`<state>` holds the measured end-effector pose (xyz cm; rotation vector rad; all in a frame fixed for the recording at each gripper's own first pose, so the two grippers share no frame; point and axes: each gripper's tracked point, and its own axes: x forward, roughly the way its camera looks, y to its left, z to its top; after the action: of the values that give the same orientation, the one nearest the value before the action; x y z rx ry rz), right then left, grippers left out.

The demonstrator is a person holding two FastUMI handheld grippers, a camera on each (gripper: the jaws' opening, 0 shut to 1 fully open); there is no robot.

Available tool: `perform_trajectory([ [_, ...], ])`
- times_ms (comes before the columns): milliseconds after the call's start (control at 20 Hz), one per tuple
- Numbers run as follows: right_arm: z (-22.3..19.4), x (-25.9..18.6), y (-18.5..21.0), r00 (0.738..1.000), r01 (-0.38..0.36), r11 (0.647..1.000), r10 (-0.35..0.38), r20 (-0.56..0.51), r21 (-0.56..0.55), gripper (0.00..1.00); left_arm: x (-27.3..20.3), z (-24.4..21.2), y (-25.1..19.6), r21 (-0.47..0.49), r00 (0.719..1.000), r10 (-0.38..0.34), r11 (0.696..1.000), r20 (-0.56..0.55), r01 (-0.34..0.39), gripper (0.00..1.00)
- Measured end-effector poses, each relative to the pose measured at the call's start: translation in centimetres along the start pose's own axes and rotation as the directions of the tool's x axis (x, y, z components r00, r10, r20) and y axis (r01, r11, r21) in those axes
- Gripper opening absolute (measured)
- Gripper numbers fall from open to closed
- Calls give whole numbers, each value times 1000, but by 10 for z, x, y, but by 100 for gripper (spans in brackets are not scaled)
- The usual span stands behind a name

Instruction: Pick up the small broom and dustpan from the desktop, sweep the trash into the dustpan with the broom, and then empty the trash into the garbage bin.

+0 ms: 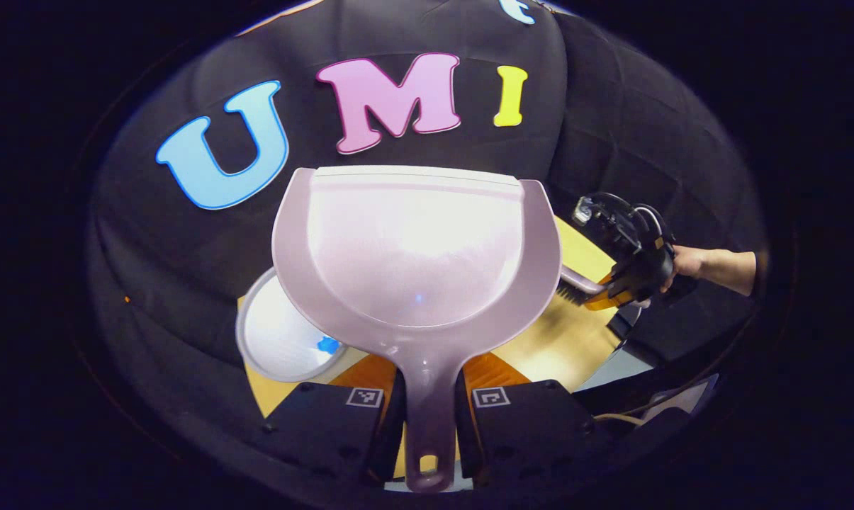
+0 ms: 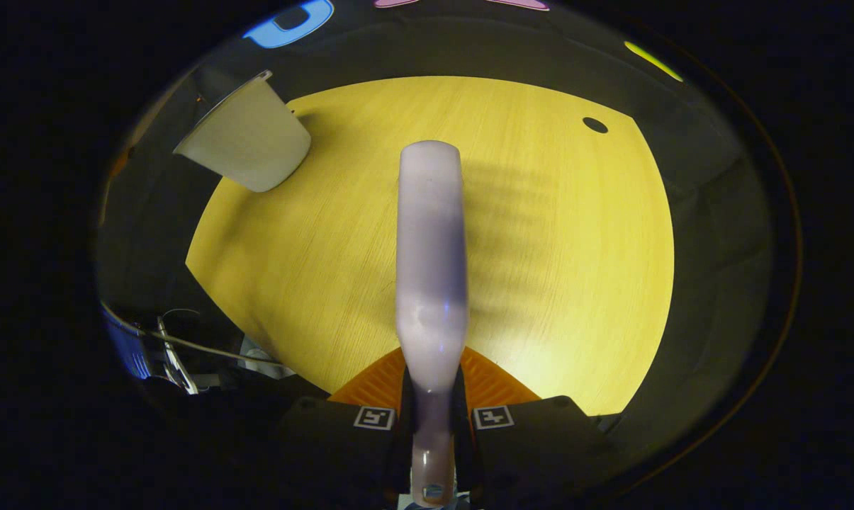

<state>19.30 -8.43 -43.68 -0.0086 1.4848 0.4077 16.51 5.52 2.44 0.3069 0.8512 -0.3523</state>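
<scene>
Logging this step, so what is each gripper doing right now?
Left gripper: closed on the dustpan handle.
Right gripper: closed on the broom handle.

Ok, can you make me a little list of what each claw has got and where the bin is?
left claw: shut on the dustpan handle, pan lifted up in front of the booth wall
right claw: shut on the small broom, held above the desktop
garbage bin: white, at the desktop's edge, something blue inside in the left gripper view
trash on desktop: none that I can see
dustpan inside: looks empty
</scene>
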Motion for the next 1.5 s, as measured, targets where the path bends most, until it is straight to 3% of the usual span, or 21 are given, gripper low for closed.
perform_trajectory([
  [150, -1, 8, 0, 1000, 16, 999, -16, -11, 44, 26, 56, -2, -54, -100, 998, -60, 993, -2, 60, 30],
  [300, 0, 10, 8, 1000, 23, 992, -20, -22, 120, 26, 121, -30, -71, -219, 997, 7, 976, -71, -22, 30],
  [450, 1, 12, 1, 997, 71, 984, -65, -44, 163, 26, 180, -78, -77, -342, 980, -15, 938, -196, -54, 30],
  [600, -3, 22, 11, 990, 132, 974, -123, -63, 185, 27, 224, -116, -72, -379, 956, 5, 917, -292, -121, 30],
  [850, -3, 44, 21, 983, 157, 968, -134, -126, 194, 27, 258, -146, -66, -515, 923, -79, 846, -378, -138, 30],
  [1050, -1, 54, 37, 980, 130, 969, -93, -178, 209, 26, 256, -143, -68, -500, 911, -93, 856, -401, -133, 30],
  [1350, -3, 55, 35, 976, 147, 960, -101, -194, 238, 30, 257, -139, -71, -449, 888, -99, 884, -448, -128, 32],
  [1400, -3, 55, 33, 976, 156, 960, -113, -188, 234, 39, 258, -138, -75, -456, 888, -116, 883, -444, -113, 34],
  [1450, -3, 52, 32, 975, 160, 961, -119, -188, 225, 49, 257, -135, -78, -454, 889, -114, 884, -444, -114, 46],
  [1500, -5, 50, 31, 974, 169, 961, -129, -185, 219, 62, 257, -136, -75, -447, 888, -96, 885, -450, -131, 68],
])
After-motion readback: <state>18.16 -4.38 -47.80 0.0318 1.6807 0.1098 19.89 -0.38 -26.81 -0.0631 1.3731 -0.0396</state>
